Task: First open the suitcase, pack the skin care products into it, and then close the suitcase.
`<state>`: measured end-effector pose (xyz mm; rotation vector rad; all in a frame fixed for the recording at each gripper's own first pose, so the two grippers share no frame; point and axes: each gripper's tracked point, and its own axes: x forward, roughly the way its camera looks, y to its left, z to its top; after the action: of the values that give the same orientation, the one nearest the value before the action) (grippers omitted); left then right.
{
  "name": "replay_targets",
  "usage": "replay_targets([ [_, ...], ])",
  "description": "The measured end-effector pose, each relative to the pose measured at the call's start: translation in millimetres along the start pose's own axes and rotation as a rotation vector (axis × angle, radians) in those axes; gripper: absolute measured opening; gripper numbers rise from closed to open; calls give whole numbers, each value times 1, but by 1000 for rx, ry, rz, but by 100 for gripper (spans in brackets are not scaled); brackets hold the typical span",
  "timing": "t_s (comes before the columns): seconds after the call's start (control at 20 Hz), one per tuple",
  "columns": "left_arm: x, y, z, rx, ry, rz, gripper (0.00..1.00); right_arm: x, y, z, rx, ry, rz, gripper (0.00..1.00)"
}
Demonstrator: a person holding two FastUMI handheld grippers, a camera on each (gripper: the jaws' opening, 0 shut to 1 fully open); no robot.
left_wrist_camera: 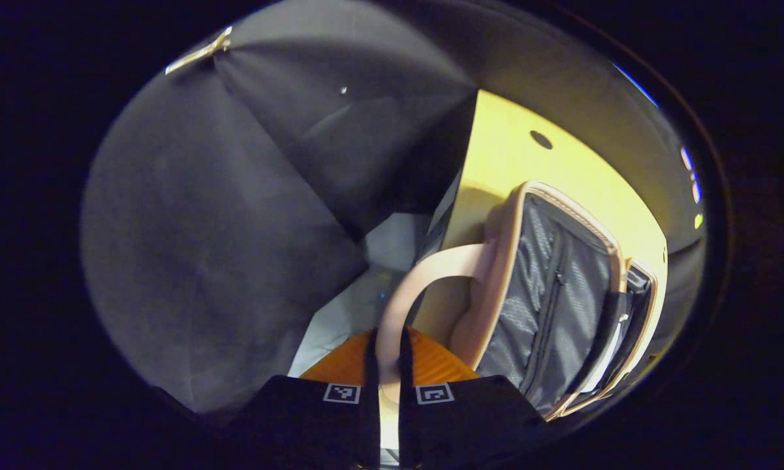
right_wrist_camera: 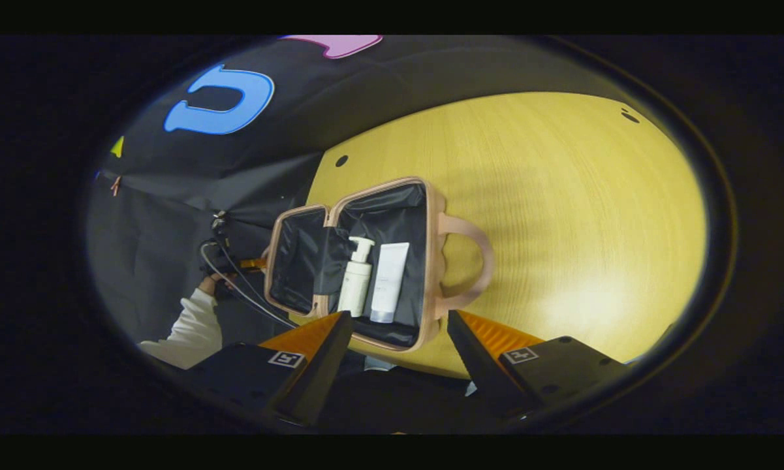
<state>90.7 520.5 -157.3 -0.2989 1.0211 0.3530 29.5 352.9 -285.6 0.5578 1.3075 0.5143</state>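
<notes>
Suitcase [right_wrist_camera: 365,261] sits open on the desk [right_wrist_camera: 561,209], straight ahead of the right gripper [right_wrist_camera: 398,356] and a little above its fingertips in the right gripper view. Opening step reads as done.

Packing looks done or near done: a pump bottle [right_wrist_camera: 356,277] and a tube [right_wrist_camera: 388,281] lie side by side in the handle-side half, just beyond the right gripper's fingers. No other skin care items show on the desk in either view, so likely nothing is left to load, though part of the desk is out of frame.

Right gripper: fingers spread wide, holding nothing, hovering short of the case's near edge.

Left gripper [left_wrist_camera: 386,391]: fingers pressed nearly together, pinching the suitcase handle [left_wrist_camera: 408,294], whose strap runs down between them. In the left gripper view the case's lining with its zipped mesh panel [left_wrist_camera: 548,300] stands to the right of and ahead of this gripper.

A hand in a white sleeve [right_wrist_camera: 192,323] shows to the left of the right gripper, beyond the case's far half.

Remaining: closing. Judgement: the handle grip suggests the left gripper is set to swing that half over. Whether a zip must then be run cannot be told.
</notes>
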Motion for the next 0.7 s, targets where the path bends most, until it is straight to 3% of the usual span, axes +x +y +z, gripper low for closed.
replay_targets([
  [0.25,-109,-52,25,58,-169,-86,9,-2,2,6,19,-24,62,93],
  [0.45,-192,-131,28,95,-269,-203,8,-15,1,9,12,-30,115,93],
  [0.7,-234,-231,14,164,-335,-290,8,-51,-33,7,-8,-62,108,93],
])
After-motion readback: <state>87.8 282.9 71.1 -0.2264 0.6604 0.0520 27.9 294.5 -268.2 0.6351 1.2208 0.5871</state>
